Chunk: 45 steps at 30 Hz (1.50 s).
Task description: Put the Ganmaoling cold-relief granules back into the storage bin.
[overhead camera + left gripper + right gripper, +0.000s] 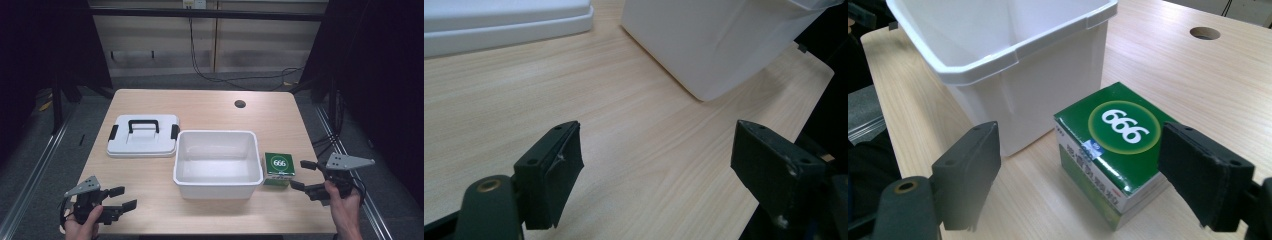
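Green box [1118, 145] — lying flat, "666" face up, just beside white bin [218, 182], right hand-held gripper [1080, 172] agape before it — left hand-held gripper [126, 198] agape too.

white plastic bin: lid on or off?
Off. The white plastic bin stands open and empty; its white lid with the black handle lies flat on the wooden table to its left.

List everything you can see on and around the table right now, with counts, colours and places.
Open plastic bin: 1, white, table centre, empty.
Flat plastic lid with black handle: 1, white, left of the bin.
Cardboard box marked 666: 1, green, right of the bin.
Wooden table: 1, light, round cable hole at back right.
Left gripper: 1, black, front left, open.
Right gripper: 1, black, front right, open, facing the box.
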### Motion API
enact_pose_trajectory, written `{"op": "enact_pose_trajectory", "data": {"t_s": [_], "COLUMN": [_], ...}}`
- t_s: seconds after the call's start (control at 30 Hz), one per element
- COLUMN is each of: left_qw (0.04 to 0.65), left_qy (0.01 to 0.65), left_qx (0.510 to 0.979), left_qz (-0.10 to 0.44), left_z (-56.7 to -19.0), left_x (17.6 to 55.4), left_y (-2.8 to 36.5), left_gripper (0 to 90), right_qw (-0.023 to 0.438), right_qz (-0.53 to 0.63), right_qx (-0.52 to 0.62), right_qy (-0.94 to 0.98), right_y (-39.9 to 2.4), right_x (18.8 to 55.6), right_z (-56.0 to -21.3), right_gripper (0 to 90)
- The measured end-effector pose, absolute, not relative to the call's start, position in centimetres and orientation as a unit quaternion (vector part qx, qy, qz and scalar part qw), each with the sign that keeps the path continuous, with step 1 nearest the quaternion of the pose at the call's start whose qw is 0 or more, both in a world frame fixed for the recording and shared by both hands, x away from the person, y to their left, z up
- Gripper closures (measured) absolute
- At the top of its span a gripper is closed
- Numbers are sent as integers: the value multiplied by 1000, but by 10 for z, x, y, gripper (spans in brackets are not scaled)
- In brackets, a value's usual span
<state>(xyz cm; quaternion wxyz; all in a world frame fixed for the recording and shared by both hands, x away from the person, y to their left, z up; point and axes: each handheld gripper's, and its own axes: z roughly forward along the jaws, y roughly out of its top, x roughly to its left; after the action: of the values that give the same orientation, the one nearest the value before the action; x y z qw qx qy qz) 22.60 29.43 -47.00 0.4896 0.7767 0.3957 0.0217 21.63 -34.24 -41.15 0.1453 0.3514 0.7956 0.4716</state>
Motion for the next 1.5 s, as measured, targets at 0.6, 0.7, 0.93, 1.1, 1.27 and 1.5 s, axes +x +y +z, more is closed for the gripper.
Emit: {"op": "enact_pose_trajectory", "data": {"t_s": [0.6, 0.7, 0.93, 1.1, 1.27, 1.5], "left_qw": [490, 489, 489, 490, 489, 488], "left_qy": [394, 396, 396, 397, 396, 398], "left_qx": [777, 777, 777, 776, 777, 777], "left_qz": [21, 22, 23, 23, 22, 22], "left_z": [-470, -470, -470, -470, -470, -471], "left_x": [226, 226, 223, 222, 223, 223], "left_y": [295, 295, 296, 297, 296, 296], "left_gripper": [205, 205, 204, 205, 205, 205], "right_qw": [119, 125, 112, 114, 96, 65], "right_qz": [422, 412, 393, 367, 342, 304], "right_qx": [329, 324, 311, 300, 286, 253], "right_qy": [837, 843, 858, 873, 890, 916], "right_y": [-345, -340, -329, -321, -314, -295], "right_x": [262, 269, 281, 289, 300, 304], "right_z": [-377, -372, -363, -363, -367, -369], "right_gripper": [135, 135, 137, 133, 101, 127]}}
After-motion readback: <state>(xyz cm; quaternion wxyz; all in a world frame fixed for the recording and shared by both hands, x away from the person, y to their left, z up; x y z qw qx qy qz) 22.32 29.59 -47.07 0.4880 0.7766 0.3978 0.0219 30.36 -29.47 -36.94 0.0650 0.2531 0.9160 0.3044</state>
